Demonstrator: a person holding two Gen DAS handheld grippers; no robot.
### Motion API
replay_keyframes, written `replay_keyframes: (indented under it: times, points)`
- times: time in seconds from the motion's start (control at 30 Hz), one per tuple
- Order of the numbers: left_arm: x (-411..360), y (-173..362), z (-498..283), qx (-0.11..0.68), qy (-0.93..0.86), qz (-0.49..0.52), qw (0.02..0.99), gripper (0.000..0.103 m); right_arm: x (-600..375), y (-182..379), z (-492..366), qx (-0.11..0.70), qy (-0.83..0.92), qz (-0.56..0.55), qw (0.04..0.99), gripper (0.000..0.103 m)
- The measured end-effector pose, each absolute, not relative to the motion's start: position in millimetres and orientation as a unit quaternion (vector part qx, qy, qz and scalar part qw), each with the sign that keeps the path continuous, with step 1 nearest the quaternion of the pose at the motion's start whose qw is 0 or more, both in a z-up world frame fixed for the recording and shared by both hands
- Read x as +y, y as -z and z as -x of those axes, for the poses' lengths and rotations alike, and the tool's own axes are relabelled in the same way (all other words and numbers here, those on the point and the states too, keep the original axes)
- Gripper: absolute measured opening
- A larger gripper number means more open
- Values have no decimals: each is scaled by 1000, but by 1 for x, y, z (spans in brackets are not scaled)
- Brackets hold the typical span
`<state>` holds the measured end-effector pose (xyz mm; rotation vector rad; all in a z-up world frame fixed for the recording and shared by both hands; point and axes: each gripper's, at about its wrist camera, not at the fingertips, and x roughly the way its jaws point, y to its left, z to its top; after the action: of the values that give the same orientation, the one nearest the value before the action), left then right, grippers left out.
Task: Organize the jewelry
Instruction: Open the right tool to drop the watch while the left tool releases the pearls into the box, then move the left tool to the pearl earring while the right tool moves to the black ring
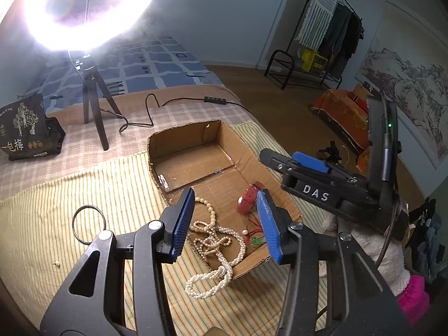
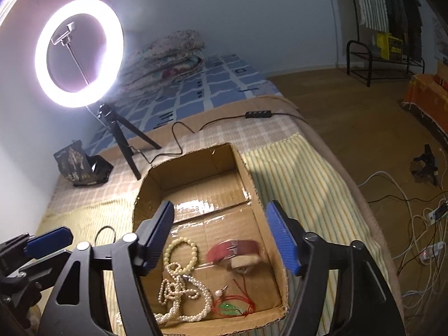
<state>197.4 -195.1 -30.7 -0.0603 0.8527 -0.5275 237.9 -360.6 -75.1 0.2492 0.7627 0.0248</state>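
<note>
An open cardboard box (image 1: 179,142) (image 2: 193,168) lies on the striped bedspread. In it are tangled pearl necklaces (image 1: 218,240) (image 2: 182,288), a red bracelet (image 1: 247,198) (image 2: 238,249), a green pendant on red cord (image 1: 257,240) (image 2: 231,306) and a single pearl earring (image 1: 245,232) (image 2: 219,293). One pearl loop hangs over the box's near edge. My left gripper (image 1: 225,204) hovers open above the pearls, touching nothing. My right gripper (image 2: 221,210) stands open over the box, its fingers empty. A thin black ring (image 1: 73,222) and a small pearl stud (image 1: 57,263) lie on the bedspread left of the box.
A lit ring light on a tripod (image 1: 95,117) (image 2: 128,151) stands behind the box, its cable (image 1: 151,112) trailing across the bed. A black bag (image 1: 25,128) sits at the far left. The bed's edge drops to the floor on the right, where cables (image 2: 420,224) lie.
</note>
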Motion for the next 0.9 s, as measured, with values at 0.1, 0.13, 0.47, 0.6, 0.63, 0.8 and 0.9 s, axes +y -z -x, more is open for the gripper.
replay_keyframes:
  times: [0.1, 0.13, 0.47, 0.6, 0.63, 0.8, 0.9]
  points:
    - [-191, 30, -196, 408, 250, 30, 878, 65, -361, 71, -236, 367, -7, -120, 922, 71]
    - [-189, 29, -195, 407, 248, 30, 879, 66, -362, 70, -236, 366, -5, -121, 923, 74]
    - [-171, 27, -187, 405, 232, 11, 884, 73, -356, 60, -231, 358, -4, -116, 927, 81]
    - [-159, 28, -185, 406, 223, 7, 886, 73, -350, 57, -229, 358, -12, -113, 927, 81]
    - [-156, 28, -185, 406, 221, 7, 887, 73, -348, 56, -229, 358, -13, -112, 927, 81]
    - [-134, 27, -185, 408, 208, 9, 889, 73, -338, 52, -228, 357, -20, -106, 928, 81]
    - [-120, 28, -186, 407, 200, 11, 891, 73, -330, 49, -227, 356, -25, -103, 928, 81]
